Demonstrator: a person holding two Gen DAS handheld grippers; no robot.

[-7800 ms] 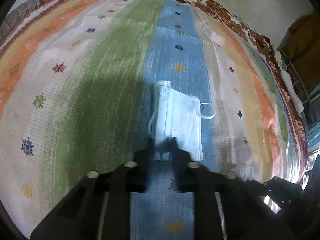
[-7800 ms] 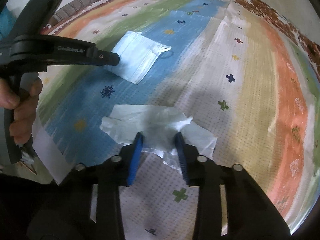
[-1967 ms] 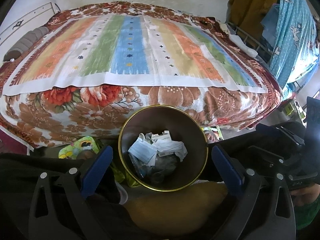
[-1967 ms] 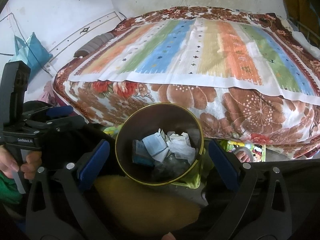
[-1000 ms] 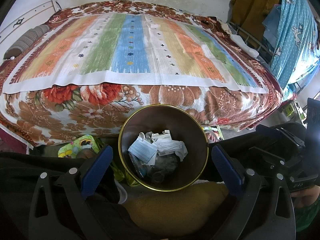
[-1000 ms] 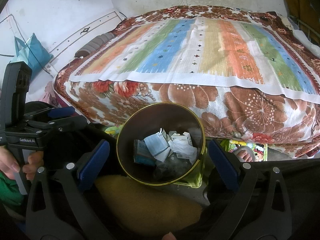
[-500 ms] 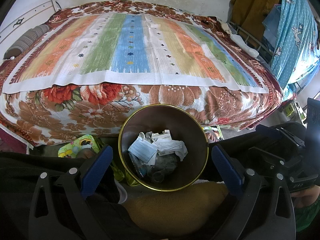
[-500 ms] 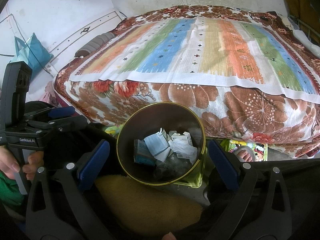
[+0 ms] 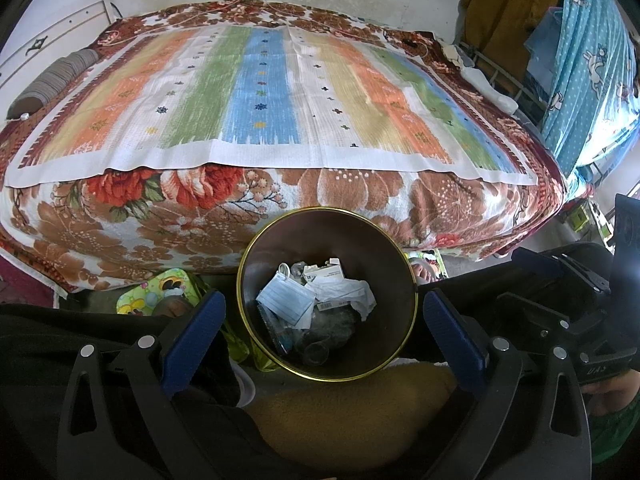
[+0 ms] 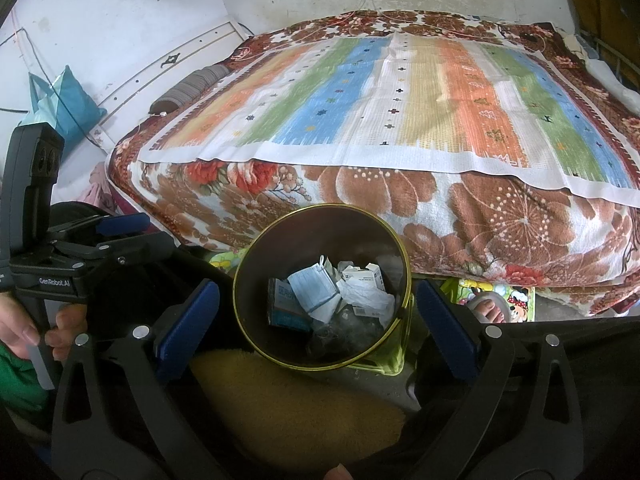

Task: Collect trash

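A dark round bin with a gold rim [image 9: 280, 360] [image 10: 256, 346] stands on the floor in front of the bed. In it lie a blue face mask [image 9: 286, 302] [image 10: 314, 288], a crumpled white tissue [image 9: 348, 294] [image 10: 370, 300], small boxes and clear wrappers. My left gripper [image 9: 324, 316] hovers over the bin, jaws wide open and empty. My right gripper [image 10: 318, 312] also hovers over the bin, wide open and empty. The left gripper also shows at the left of the right wrist view [image 10: 120, 236].
The bed carries a striped cloth [image 9: 260, 96] [image 10: 400, 96] over a floral blanket [image 9: 160, 216]. A yellow-brown cushion [image 9: 352, 404] [image 10: 296, 404] lies below the bin. Colourful slippers [image 9: 156, 292] [image 10: 496, 298] and a bare foot lie by the bin. A blue curtain [image 9: 592, 60] hangs right.
Earlier the left gripper held the mask and the right was at the tissue on the bed; both items now lie in the bin. Over the last second nothing has moved.
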